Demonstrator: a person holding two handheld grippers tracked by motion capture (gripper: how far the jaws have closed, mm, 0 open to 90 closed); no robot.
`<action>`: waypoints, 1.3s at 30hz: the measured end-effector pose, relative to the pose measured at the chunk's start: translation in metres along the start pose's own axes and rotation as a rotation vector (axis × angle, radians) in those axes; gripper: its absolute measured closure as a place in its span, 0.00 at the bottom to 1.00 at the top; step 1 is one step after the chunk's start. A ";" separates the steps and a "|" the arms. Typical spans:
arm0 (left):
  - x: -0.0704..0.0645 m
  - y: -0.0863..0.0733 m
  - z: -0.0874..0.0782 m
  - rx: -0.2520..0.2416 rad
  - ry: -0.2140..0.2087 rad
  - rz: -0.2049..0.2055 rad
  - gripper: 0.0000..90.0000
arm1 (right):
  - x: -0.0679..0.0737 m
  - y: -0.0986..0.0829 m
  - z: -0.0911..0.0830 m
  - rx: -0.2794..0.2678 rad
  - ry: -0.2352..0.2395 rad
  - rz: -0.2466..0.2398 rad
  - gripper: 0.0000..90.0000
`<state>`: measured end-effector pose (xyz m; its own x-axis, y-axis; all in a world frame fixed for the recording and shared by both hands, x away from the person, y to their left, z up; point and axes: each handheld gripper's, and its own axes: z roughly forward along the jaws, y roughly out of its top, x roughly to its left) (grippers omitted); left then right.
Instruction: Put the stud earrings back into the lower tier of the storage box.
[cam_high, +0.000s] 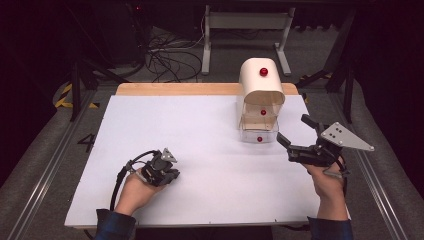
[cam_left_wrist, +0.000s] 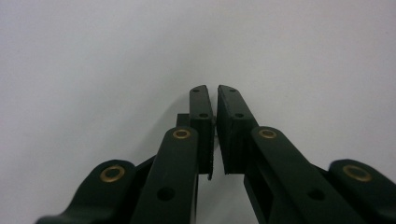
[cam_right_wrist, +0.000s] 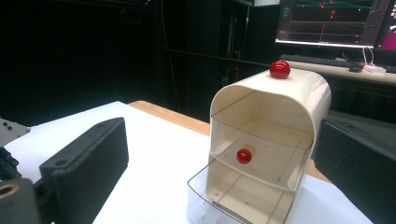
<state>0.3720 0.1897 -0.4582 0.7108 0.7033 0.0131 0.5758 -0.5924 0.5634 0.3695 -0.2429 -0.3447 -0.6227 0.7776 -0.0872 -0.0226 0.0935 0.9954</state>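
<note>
Drawer box (cam_high: 261, 97) sits upper right of centre in the high view, at the far side of the white counter (cam_high: 190, 150), cream shell with a red knob (cam_high: 263, 71) on top. Two clear drawers: upper drawer (cam_right_wrist: 261, 156) looks pushed in, red knob (cam_right_wrist: 243, 156) on its front. Lower drawer (cam_right_wrist: 233, 198) is pulled partway out; in the high view its red knob (cam_high: 259, 139) faces me.

My right gripper (cam_high: 295, 135) is at right of frame, just beside the box, jaws spread wide, holding nothing, aimed at the open front. In the right gripper view the box sits between my two jaws.

My left gripper (cam_high: 167, 172) is lower left, resting on the counter, well apart from the box. Jaws nearly closed, thin gap, nothing between them.

Step, my read: approach to a drawer with the right hand, no contact yet. Can't tell which drawer is the target.

Next move needs: ease forward, line the jaws up on one knob, close on it, then pull or push straight along the drawer's travel. Box may slide, so the left may need to brace it.
</note>
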 end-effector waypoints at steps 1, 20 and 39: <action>0.001 0.000 0.000 -0.005 0.001 0.001 0.95 | 0.000 0.000 0.000 0.000 0.001 0.000 0.04; -0.003 0.005 -0.011 -0.072 0.014 0.011 0.95 | 0.000 0.000 0.000 0.001 0.000 0.000 0.04; -0.007 0.016 -0.026 -0.176 0.012 0.026 0.95 | 0.001 0.000 0.001 0.003 0.001 0.002 0.04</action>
<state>0.3655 0.1854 -0.4285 0.7189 0.6941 0.0385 0.4772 -0.5330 0.6988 0.3697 -0.2419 -0.3451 -0.6238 0.7769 -0.0855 -0.0193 0.0941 0.9954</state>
